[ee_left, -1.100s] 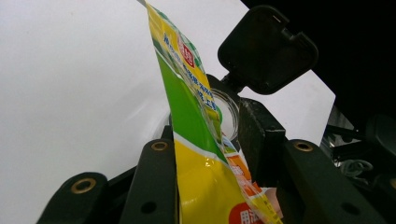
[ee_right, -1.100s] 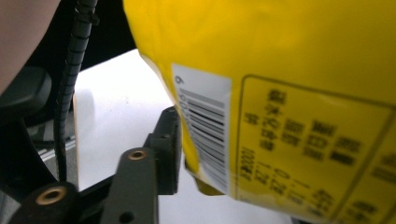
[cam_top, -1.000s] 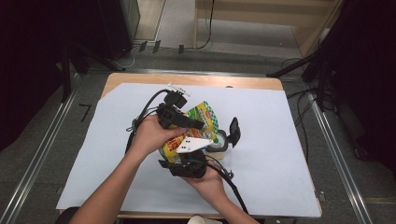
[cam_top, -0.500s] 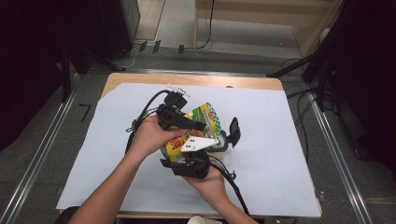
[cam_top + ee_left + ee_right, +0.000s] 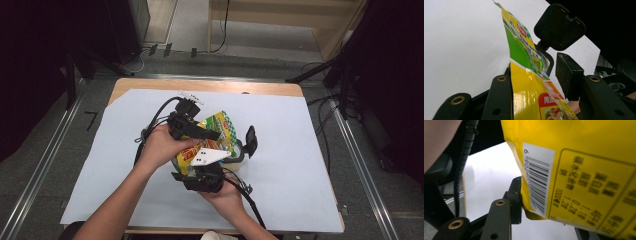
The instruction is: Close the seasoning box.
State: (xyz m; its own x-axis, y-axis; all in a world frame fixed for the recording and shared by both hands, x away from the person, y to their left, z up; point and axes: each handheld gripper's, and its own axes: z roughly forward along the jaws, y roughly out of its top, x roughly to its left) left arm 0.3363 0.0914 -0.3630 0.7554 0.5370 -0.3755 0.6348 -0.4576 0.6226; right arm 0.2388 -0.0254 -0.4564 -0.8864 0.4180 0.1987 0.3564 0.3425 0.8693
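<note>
The wooden table (image 5: pixel 150 84) is the largest thing, and a big sheet of white paper (image 5: pixel 300 150) covers almost all of its top. Around the table there is grey floor, metal rails run along both sides, and black cables lie on the floor beyond its far edge.

Above the middle of the paper, the person holds a yellow and green plastic snack bag (image 5: pixel 216 131) between the two tools. The left hand (image 5: pixel 161 146) comes in from the lower left and carries the left gripper (image 5: pixel 205 134), which lies across the top of the bag. In the left gripper view, the bag (image 5: pixel 529 85) stands edge-on between the two black fingers (image 5: pixel 569 75). One finger lies against the bag, and the other stands a little apart from it, so the fingers are partly open around the bag and do not pinch it.

The right gripper (image 5: pixel 202 176) is under the bag, on the near side, with its grey three-cornered plate on top. In the right gripper view, the left finger (image 5: pixel 515 200) touches the lower corner of the bag (image 5: pixel 579 170) beside the white barcode label (image 5: pixel 537 180). The other finger is mostly hidden behind the bag, so I cannot tell if the grip is tight.

Just beside the bag on the right, a clear container with a raised black flip lid (image 5: pixel 250 142) stands on the paper, close to the left gripper's tips.
</note>
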